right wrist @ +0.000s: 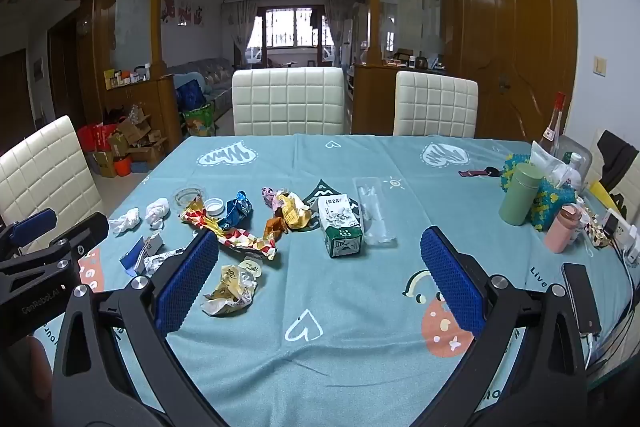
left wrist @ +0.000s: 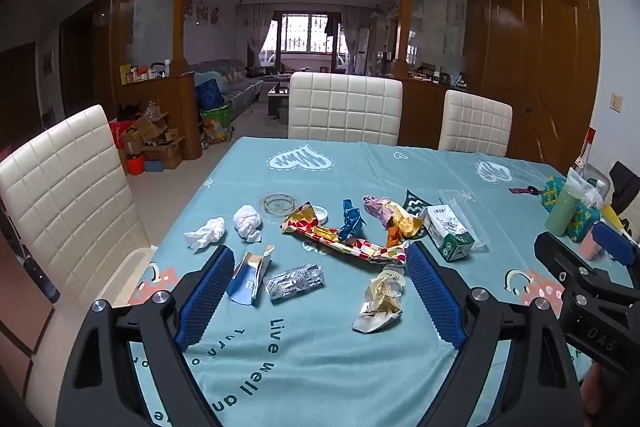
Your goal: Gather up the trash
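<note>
Trash lies scattered on the teal tablecloth (left wrist: 312, 355): two white tissue wads (left wrist: 206, 231), a blue and white carton scrap (left wrist: 250, 277), a silver foil pack (left wrist: 294, 282), a gold crumpled wrapper (left wrist: 380, 301), a long red and gold wrapper (left wrist: 340, 241), a blue wrapper (left wrist: 351, 221) and a green and white carton (left wrist: 448, 233). My left gripper (left wrist: 320, 257) hovers open above the near pieces, nothing between its fingers. My right gripper (right wrist: 320, 241) is open over bare cloth, the gold wrapper (right wrist: 232, 289) by its left finger and the green carton (right wrist: 340, 227) just ahead.
A clear plastic tray (right wrist: 374, 211) and a glass ashtray (right wrist: 190, 197) sit among the trash. Bottles, a green flask (right wrist: 520, 195) and a phone (right wrist: 580, 297) crowd the right edge. White quilted chairs (right wrist: 288, 101) stand around the table.
</note>
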`<action>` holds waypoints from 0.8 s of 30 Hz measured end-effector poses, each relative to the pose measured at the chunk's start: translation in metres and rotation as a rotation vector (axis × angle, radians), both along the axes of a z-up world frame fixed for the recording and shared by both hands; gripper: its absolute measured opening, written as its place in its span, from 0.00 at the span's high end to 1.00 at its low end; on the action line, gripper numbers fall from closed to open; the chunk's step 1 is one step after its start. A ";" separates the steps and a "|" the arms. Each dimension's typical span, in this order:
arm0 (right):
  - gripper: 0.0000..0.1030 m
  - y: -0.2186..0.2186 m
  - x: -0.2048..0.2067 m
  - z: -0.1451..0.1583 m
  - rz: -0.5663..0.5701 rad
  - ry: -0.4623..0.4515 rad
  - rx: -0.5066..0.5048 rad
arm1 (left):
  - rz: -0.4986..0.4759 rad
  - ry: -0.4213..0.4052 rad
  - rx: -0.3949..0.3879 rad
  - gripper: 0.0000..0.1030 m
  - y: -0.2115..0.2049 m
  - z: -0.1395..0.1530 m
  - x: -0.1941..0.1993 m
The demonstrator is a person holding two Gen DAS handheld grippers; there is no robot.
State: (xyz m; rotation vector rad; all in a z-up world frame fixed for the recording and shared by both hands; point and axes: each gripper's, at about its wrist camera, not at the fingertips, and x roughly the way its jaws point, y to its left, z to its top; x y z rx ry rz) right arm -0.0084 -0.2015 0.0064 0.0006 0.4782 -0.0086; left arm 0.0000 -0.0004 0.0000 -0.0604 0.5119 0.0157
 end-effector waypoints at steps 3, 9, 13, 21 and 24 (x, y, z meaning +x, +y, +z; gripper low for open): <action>0.03 -0.001 0.000 0.000 0.001 -0.003 0.004 | -0.003 -0.001 0.001 0.17 -0.001 0.000 0.000; 0.03 -0.001 0.000 0.000 0.000 -0.003 0.003 | 0.000 -0.005 0.004 0.17 0.000 0.000 -0.001; 0.03 -0.001 0.000 0.000 0.001 -0.003 0.003 | 0.000 -0.007 0.003 0.17 -0.001 0.000 -0.002; 0.03 -0.002 0.000 0.000 0.000 -0.004 0.003 | -0.003 -0.009 0.003 0.17 -0.001 0.001 -0.002; 0.03 -0.002 0.000 0.000 0.001 -0.003 0.003 | -0.005 -0.009 0.004 0.17 -0.002 0.004 -0.002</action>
